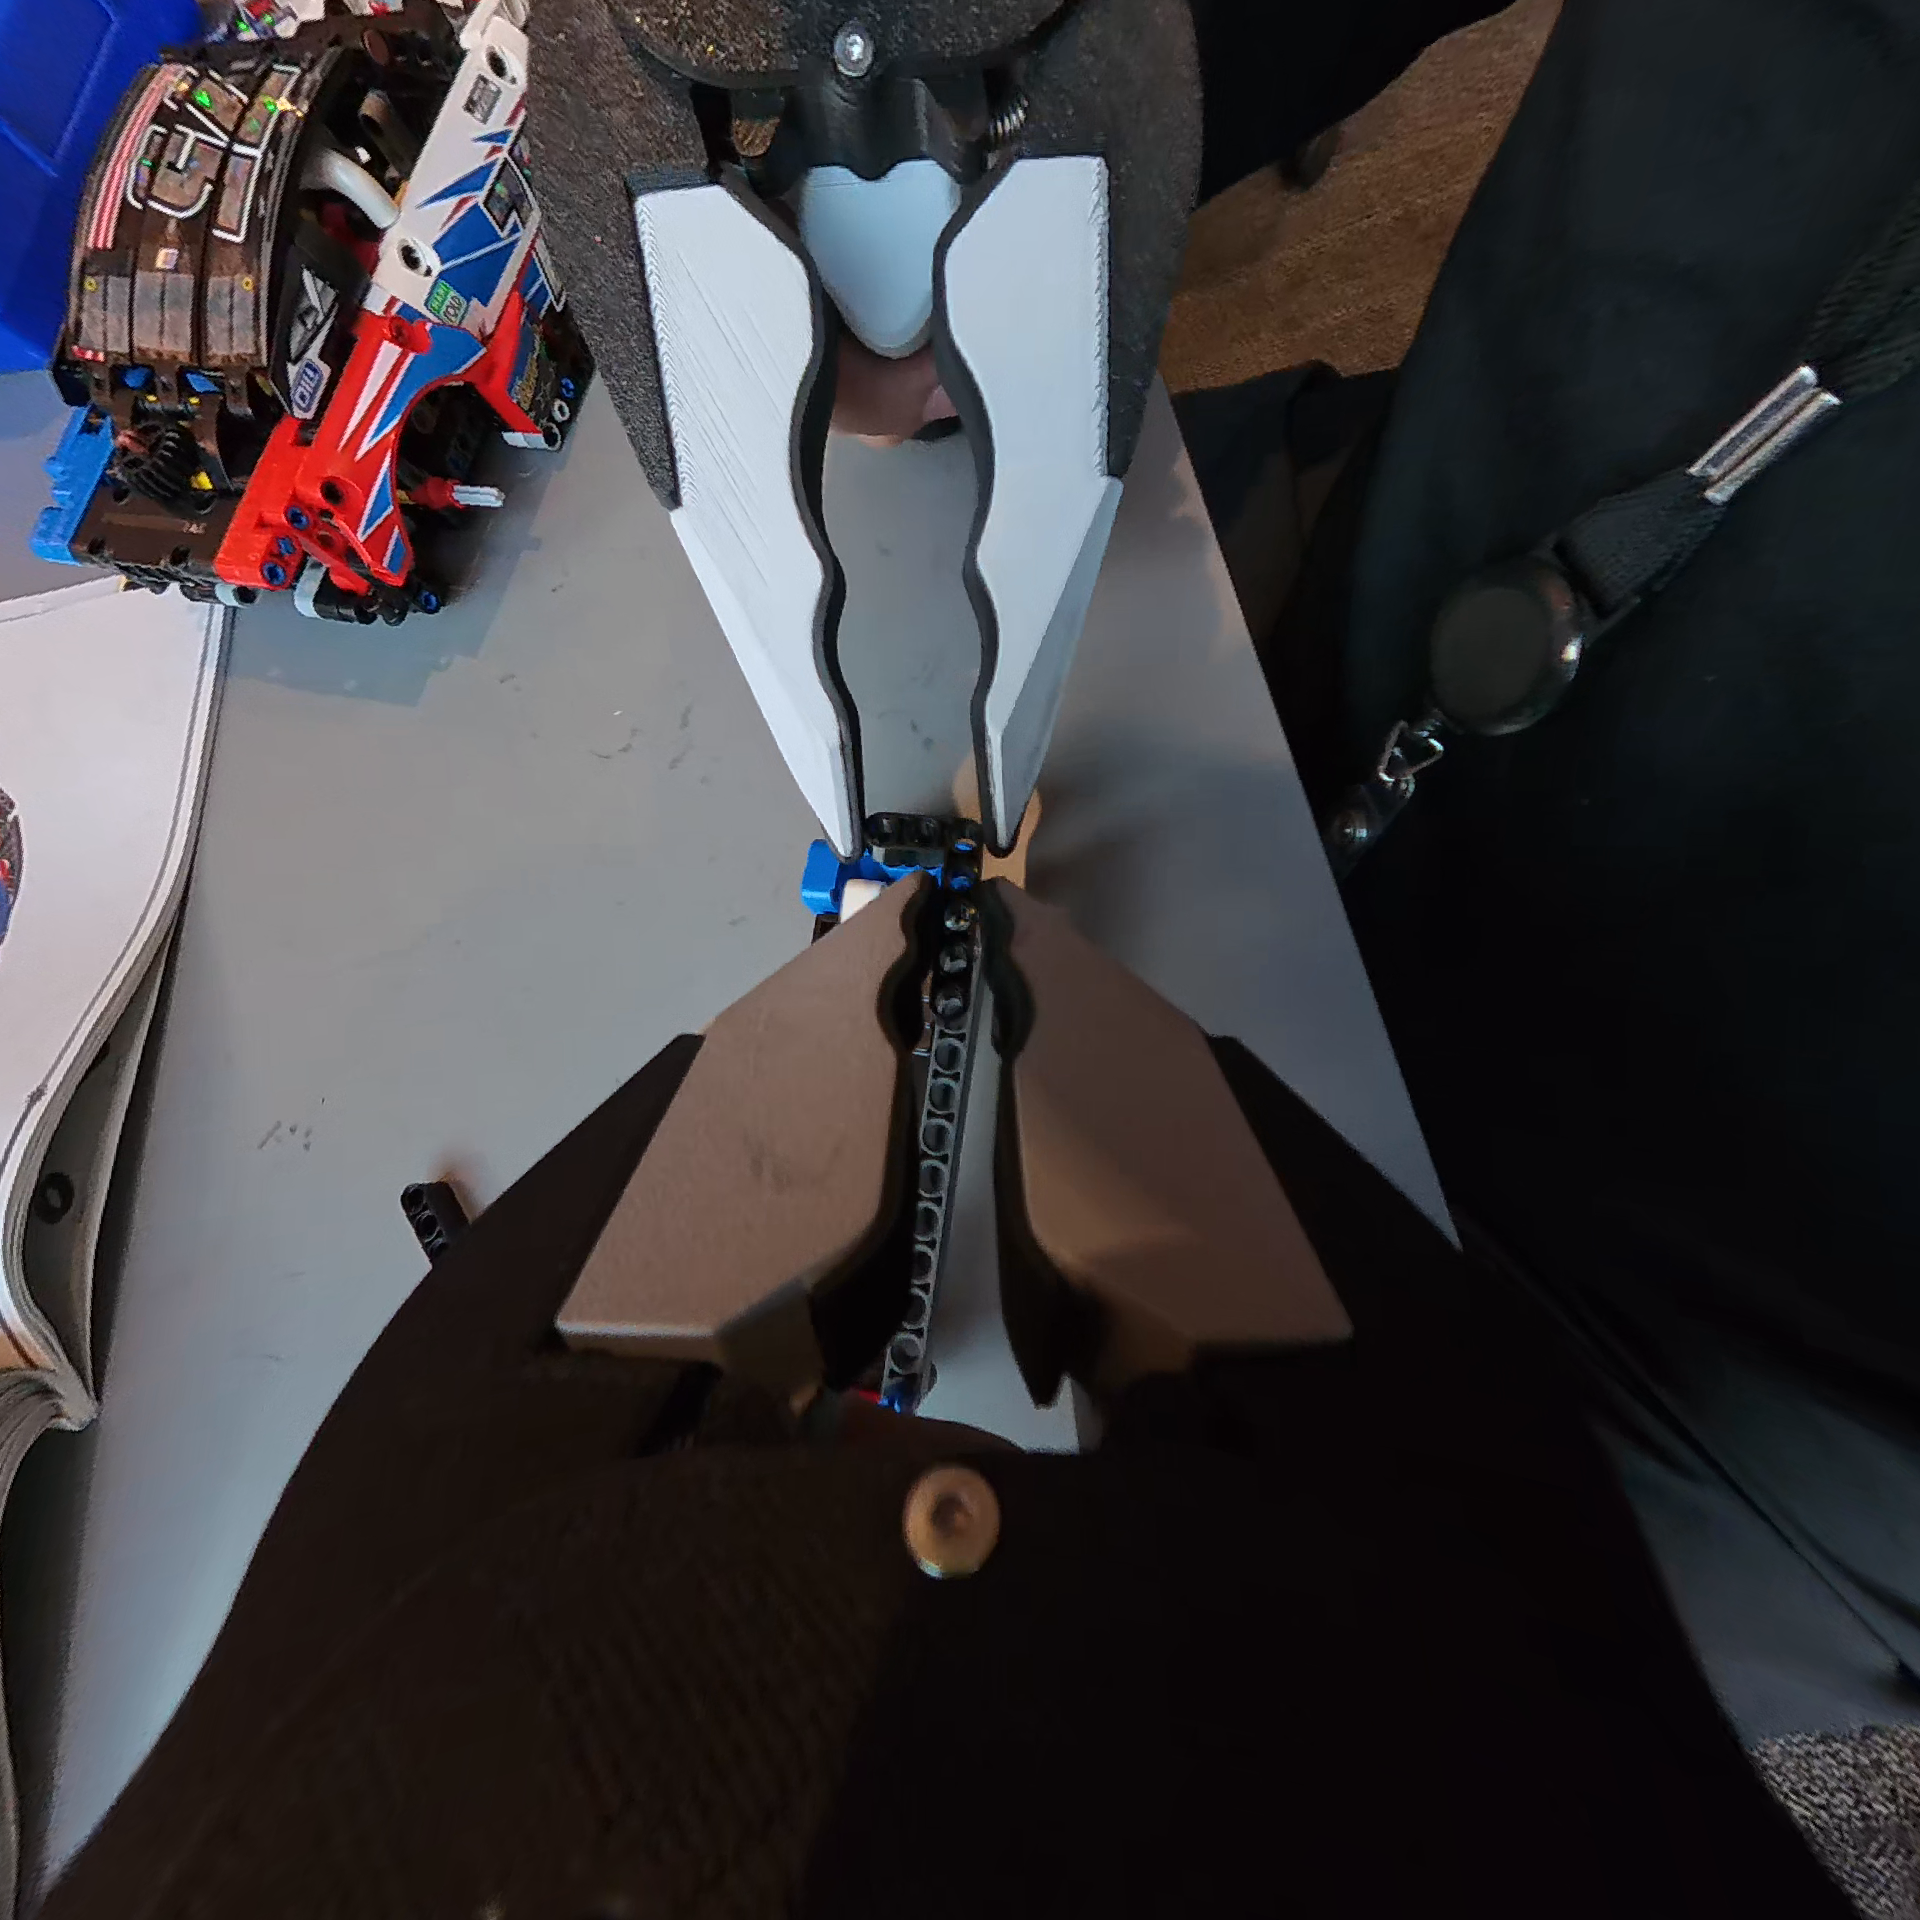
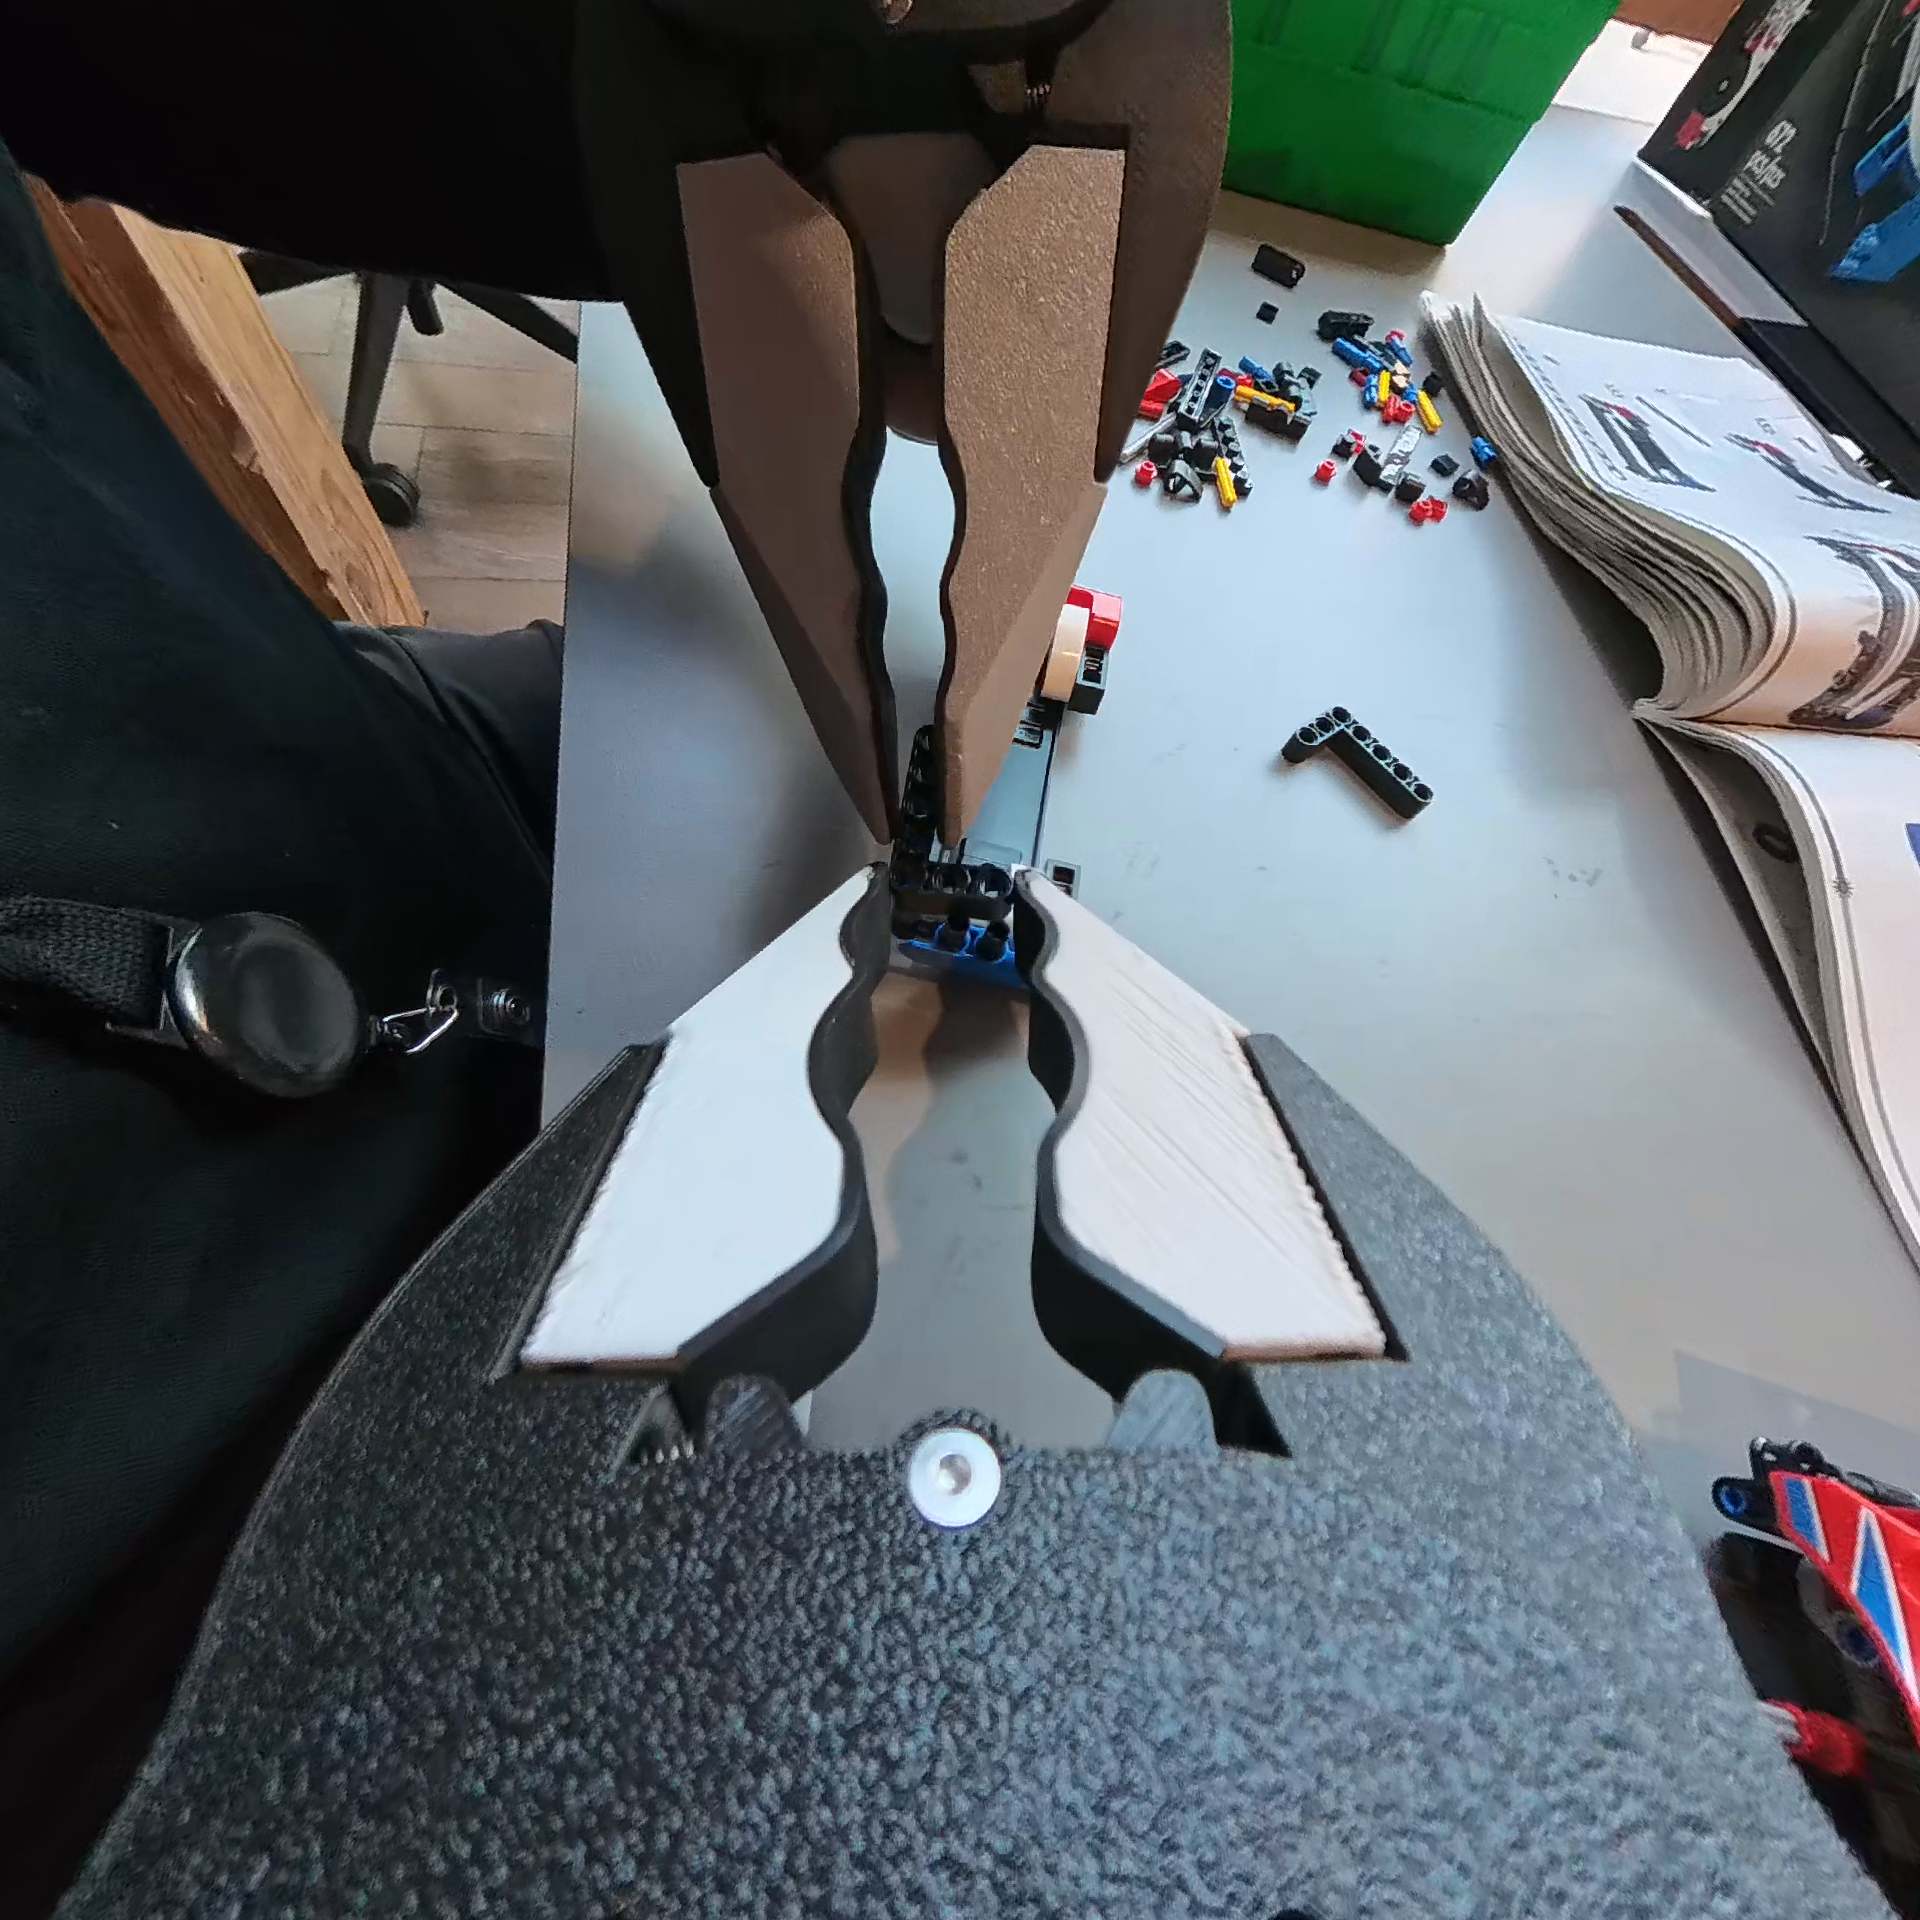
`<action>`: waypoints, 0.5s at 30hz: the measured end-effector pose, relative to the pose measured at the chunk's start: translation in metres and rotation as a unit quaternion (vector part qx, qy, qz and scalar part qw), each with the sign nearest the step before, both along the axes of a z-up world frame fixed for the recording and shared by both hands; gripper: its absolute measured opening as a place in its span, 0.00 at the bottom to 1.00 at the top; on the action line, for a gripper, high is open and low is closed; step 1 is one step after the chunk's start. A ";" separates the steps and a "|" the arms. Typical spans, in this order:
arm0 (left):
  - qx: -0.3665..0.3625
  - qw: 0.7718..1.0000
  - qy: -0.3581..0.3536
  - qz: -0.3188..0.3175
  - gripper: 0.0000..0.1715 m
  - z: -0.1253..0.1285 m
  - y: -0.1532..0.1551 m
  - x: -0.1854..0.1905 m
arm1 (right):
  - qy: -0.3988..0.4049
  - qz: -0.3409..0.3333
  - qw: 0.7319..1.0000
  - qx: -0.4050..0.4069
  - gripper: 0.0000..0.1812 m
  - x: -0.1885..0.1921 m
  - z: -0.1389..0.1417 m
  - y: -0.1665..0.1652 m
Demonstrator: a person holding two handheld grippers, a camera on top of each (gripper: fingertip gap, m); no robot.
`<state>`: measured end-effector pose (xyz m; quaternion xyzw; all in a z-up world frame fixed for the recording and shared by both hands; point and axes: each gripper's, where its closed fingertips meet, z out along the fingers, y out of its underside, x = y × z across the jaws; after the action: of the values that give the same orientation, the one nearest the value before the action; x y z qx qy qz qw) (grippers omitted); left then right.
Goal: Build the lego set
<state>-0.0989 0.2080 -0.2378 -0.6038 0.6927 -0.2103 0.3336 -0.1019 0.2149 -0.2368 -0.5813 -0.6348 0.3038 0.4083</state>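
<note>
- Closest in the left wrist view, the left gripper [image 1: 954, 894], with brown fingers, is clamped on a long black beam [image 1: 940, 1122] that runs back between its pads.
- Just past its tips, the right gripper [image 1: 928, 836], with white fingers, meets it head-on; its tips pinch the small sub-assembly [image 2: 951, 904] of black and blue pieces at the end of that beam.
- From the right wrist view, the right gripper [image 2: 948, 891] has its fingers set a narrow way apart, closed onto that black-and-blue block.
- Both tools hold the piece just above the grey table [image 2: 1299, 935], near its edge.
- Beside it on the table lies a black L-shaped beam [image 2: 1356, 762].
- Further off, loose pieces [image 2: 1309, 416] are scattered by an open instruction booklet [image 2: 1662, 540].
- Farthest in the left wrist view stands the part-built red, white and blue car [image 1: 301, 312].
</note>
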 end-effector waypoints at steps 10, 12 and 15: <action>0.000 1.000 0.002 0.001 0.03 -0.001 0.002 0.002 | -0.005 -0.011 1.000 -0.011 0.13 0.002 -0.002 0.002; 0.002 1.000 0.003 0.001 0.03 -0.003 0.002 0.003 | -0.011 -0.013 1.000 -0.012 0.13 0.003 -0.004 0.002; 0.003 1.000 0.000 0.002 0.03 -0.005 0.003 0.004 | -0.020 -0.017 1.000 -0.015 0.13 0.004 -0.006 0.003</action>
<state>-0.0952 0.2107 -0.2423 -0.6045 0.6918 -0.2077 0.3359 -0.0975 0.2177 -0.2430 -0.6040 -0.6280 0.2949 0.3921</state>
